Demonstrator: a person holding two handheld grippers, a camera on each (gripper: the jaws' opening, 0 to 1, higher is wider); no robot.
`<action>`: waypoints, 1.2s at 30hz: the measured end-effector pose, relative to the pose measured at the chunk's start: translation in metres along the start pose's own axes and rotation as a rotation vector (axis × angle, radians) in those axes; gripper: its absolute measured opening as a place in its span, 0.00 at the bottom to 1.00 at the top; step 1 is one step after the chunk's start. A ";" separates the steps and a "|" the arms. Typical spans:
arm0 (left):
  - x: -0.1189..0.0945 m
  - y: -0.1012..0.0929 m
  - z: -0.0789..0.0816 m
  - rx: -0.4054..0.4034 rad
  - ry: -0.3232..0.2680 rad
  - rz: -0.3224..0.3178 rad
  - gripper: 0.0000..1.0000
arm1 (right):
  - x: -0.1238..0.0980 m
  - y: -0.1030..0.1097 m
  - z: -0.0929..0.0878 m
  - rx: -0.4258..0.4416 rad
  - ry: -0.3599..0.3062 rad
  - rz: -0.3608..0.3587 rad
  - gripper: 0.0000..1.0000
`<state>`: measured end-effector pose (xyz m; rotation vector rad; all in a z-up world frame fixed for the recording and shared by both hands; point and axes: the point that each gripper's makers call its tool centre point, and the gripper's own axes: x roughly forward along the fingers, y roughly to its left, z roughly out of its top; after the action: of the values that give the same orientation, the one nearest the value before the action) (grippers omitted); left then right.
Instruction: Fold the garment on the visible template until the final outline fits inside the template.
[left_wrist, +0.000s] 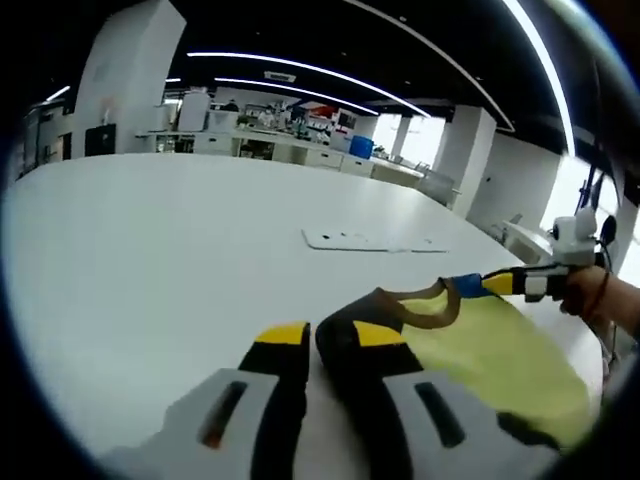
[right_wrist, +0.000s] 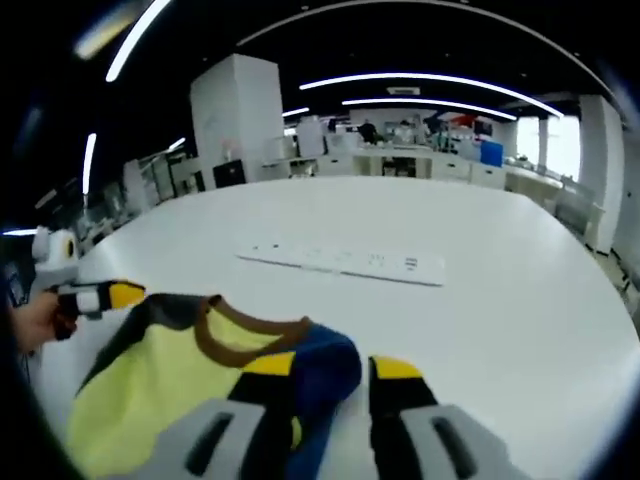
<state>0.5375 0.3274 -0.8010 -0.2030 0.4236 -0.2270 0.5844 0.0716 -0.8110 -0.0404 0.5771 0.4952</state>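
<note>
Left gripper view, nearest: the left tool (left_wrist: 330, 345) rises from 6 o'clock, its yellow-tipped jaws drawn close with dark fabric bunched at the right jaw; whether the cloth is truly pinched cannot be told from this view. In the right gripper view the same tool enters at 9 o'clock, its tips at the garment's dark shoulder edge. Right gripper view, nearest: the right tool (right_wrist: 335, 375) has its jaws parted, with a blue fold of the garment (right_wrist: 160, 375) lying against the left jaw and bare surface behind the gap; a firm grip cannot be confirmed.

Middle distance: the garment (left_wrist: 490, 350), yellow with a brown neckline and dark and blue trim, lies slack on the white surface (left_wrist: 150, 250), spread between the two tools. It appears thin, light and limp, likely to sag and crease when lifted; the shoulder seams flanking the neckline look like the firmest places to hold, one per tool.

Farther, toward 12 o'clock: a flat white strip (right_wrist: 345, 262) rests on the surface, well apart from the garment.
</note>
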 end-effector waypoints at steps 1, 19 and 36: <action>-0.003 -0.002 0.002 -0.002 -0.006 -0.005 0.22 | -0.002 0.002 0.000 0.004 0.003 0.003 0.45; -0.067 -0.027 -0.002 -0.060 -0.057 -0.113 0.64 | -0.061 0.053 -0.008 -0.010 -0.006 0.126 0.95; -0.123 -0.056 -0.013 0.048 -0.063 -0.231 0.83 | -0.121 0.079 -0.050 0.017 0.009 0.183 1.00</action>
<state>0.4128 0.3038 -0.7525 -0.2113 0.3311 -0.4560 0.4345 0.0800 -0.7807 0.0270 0.5966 0.6678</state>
